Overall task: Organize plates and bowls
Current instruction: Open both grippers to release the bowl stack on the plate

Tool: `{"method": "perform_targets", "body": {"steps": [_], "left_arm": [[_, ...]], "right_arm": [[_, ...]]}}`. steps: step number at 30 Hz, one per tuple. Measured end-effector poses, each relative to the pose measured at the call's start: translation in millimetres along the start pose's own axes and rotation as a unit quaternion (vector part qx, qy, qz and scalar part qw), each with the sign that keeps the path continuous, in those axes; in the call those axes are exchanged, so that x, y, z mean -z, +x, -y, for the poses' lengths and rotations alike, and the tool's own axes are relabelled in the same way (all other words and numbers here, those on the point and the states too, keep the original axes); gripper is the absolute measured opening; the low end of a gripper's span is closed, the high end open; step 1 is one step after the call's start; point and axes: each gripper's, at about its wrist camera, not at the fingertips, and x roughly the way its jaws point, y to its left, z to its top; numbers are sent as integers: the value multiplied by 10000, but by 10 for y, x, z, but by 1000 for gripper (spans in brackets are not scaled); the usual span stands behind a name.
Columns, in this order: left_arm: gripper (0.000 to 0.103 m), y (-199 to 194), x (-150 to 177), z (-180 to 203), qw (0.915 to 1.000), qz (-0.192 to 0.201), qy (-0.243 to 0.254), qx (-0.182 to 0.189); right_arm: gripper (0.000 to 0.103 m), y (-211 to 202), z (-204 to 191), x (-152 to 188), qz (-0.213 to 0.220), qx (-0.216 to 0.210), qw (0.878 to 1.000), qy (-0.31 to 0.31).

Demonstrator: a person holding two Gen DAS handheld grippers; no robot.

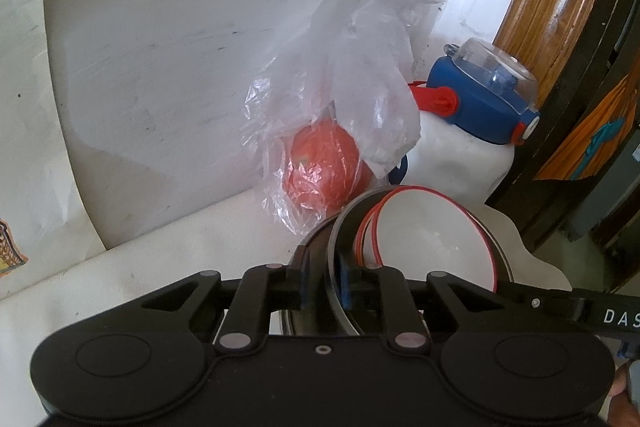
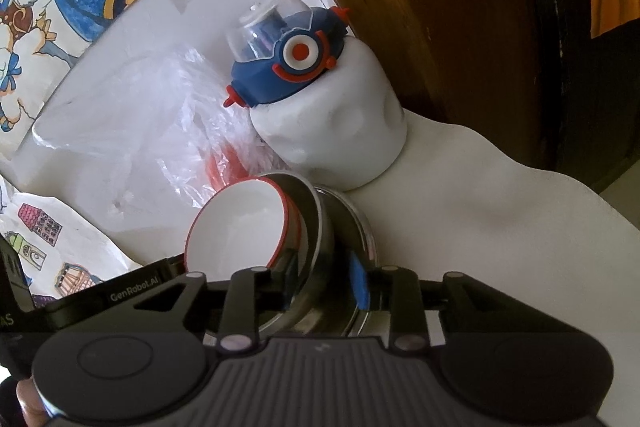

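Since your left gripper (image 1: 324, 283) pinches the steel bowl's (image 1: 334, 239) rim and your right gripper (image 2: 326, 283) clamps the opposite rim, the white red-rimmed bowls (image 1: 432, 239) stay nested inside, tilted over the table (image 1: 140, 267), near the bottle (image 1: 468, 135).

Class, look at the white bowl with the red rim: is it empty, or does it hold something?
Empty. The white bowl shows a bare white inside in both views, with nothing lying in it. It sits tilted inside the steel bowl.
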Motion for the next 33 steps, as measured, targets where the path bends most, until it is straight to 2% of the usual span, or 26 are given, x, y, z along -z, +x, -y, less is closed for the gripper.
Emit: {"method": "perform_targets", "body": {"steps": [2,4,6,13,15,19,25,29,33], "left_arm": [[19,-18,1,7,10000,10,22,-16],[28,-51,3,9,9999,60,29,-85],[39,-90,5,-8,9997,141,28,-180],[46,-210,32,-38,9996,204,20,-190],[56,-266,48,-41,9995,262,-7,-177],[67,-413,109,-50,9989,425,42,-178],[75,-665,233,-68,9977,642,127,-193],[87,-883,336,-104,9964,817,122,-187],[90,-1114,436,-136,9956,904,127,-196]], "right_arm": [[33,-16,-7,7,18,14,10000,-17],[35,-40,-20,19,59,41,10000,-50],[54,-79,-36,35,133,187,9997,-105],[58,-178,-56,92,258,252,9993,-122],[59,-224,-80,116,312,271,9990,-169],[62,-345,-159,187,517,328,9977,-296],[73,-546,-329,344,821,420,9941,-572],[83,-724,-459,475,1063,451,9906,-735],[88,-917,-602,613,1232,480,9873,-886]]}}
